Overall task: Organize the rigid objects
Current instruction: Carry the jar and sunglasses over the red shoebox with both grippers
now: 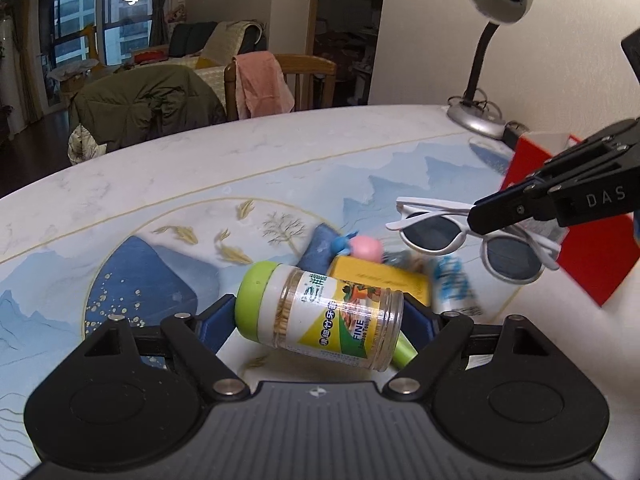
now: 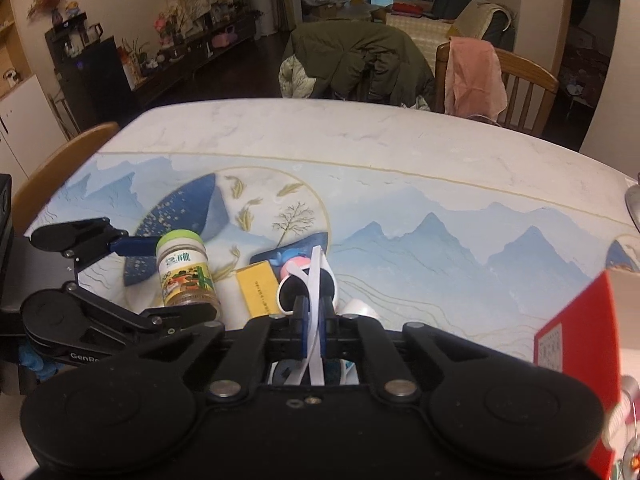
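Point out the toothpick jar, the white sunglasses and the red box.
toothpick jar (image 1: 320,312): left wrist view, on its printed label.
white sunglasses (image 1: 434,234): left wrist view, on the dark left lens.
red box (image 2: 576,332): right wrist view, on its red side wall.

White-framed sunglasses (image 1: 472,236), green-lidded toothpick jar (image 1: 320,316), yellow box (image 1: 384,280), red box (image 1: 592,240), blue mountain-patterned tablecloth (image 2: 440,240).

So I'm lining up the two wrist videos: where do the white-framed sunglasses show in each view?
Left wrist view: the white-framed sunglasses are right of centre, pinched at the frame by the right gripper.
Right wrist view: bottom centre, their white arms run between the closed fingers, lenses just beyond.
Shared landmark: the yellow flat box, lying beside the sunglasses in both.
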